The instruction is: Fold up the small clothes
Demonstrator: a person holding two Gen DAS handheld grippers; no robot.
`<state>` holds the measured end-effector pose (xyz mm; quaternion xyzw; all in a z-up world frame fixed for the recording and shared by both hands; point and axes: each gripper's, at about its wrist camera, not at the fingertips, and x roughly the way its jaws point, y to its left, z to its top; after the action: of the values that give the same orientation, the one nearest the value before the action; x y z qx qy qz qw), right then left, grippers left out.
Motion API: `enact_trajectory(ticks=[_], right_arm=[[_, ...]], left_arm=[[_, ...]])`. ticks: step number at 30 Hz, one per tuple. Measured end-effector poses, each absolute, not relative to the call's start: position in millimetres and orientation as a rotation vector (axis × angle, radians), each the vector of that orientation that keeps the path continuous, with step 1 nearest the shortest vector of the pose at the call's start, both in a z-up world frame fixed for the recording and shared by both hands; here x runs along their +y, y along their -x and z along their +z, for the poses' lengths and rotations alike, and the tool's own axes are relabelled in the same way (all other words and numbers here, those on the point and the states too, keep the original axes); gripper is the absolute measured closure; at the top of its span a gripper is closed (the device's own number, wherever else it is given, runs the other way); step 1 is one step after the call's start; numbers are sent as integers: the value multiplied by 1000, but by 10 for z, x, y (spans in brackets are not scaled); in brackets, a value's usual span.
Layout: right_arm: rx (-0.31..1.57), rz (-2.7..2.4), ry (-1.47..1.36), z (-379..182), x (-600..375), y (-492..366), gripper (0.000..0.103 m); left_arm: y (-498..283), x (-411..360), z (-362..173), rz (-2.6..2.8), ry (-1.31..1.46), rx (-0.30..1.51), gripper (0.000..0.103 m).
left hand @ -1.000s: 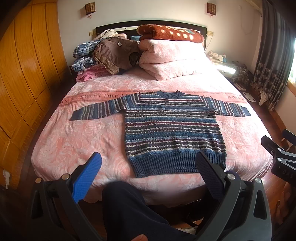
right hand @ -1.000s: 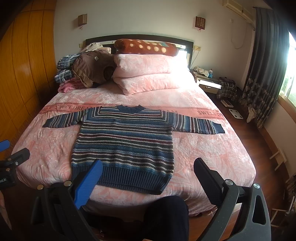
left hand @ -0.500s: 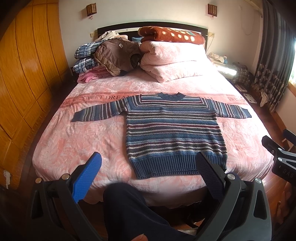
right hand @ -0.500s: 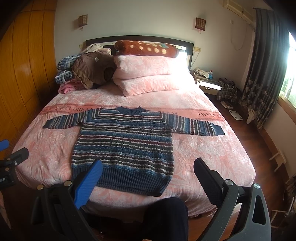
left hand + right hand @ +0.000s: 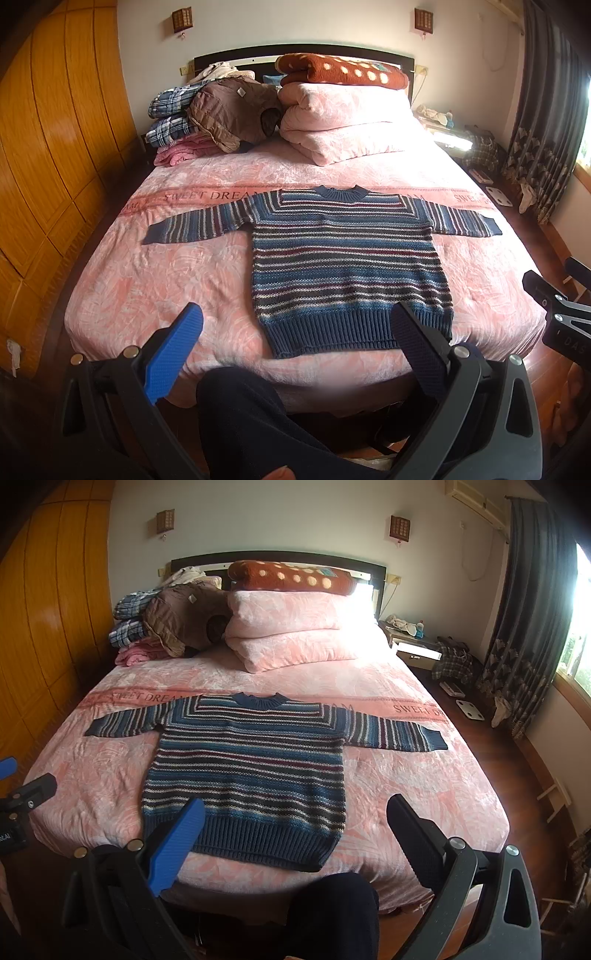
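at foot edge of bed (image 5: 122,295), striped sweater (image 5: 347,266) lies flat, hem toward you, collar toward headboard, sleeves out toward side edges. left gripper (image 5: 295,350) and right gripper (image 5: 295,834): jaws wide open, empty, both short of hem. each sleeve is nearer its own-side hand.

You had the bed (image 5: 122,280) in front of you, covered in a pink patterned spread with a darker band reading "SWEET DREAM" across it. The striped sweater (image 5: 347,258) lay flat on the spread, front up, both sleeves stretched out to the sides, collar on the band and hem near the foot edge. At the head, two pink pillows (image 5: 343,122) were stacked under a red spotted blanket (image 5: 343,72), and beside them sat a pile of clothes (image 5: 207,114), brown, plaid and pink.
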<state>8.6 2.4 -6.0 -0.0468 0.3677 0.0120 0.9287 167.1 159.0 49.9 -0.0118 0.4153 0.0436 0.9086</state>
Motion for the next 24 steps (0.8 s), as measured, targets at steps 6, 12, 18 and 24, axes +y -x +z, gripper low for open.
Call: enact_trajectory(ticks=[6, 12, 18, 24], right_arm=[[757, 28, 99, -68, 26, -107, 4], [771, 35, 104, -138, 53, -181, 4], [774, 31, 111, -194, 49, -281, 4], [698, 154, 59, -292, -155, -521, 4]], left_arm=[[-1700, 1612, 492, 95, 33, 864, 3], [-1785, 1662, 429, 100, 41, 882, 3], [-1899, 1695, 315, 98, 46, 896, 3], [-2155, 1753, 104, 40, 71, 844, 3]])
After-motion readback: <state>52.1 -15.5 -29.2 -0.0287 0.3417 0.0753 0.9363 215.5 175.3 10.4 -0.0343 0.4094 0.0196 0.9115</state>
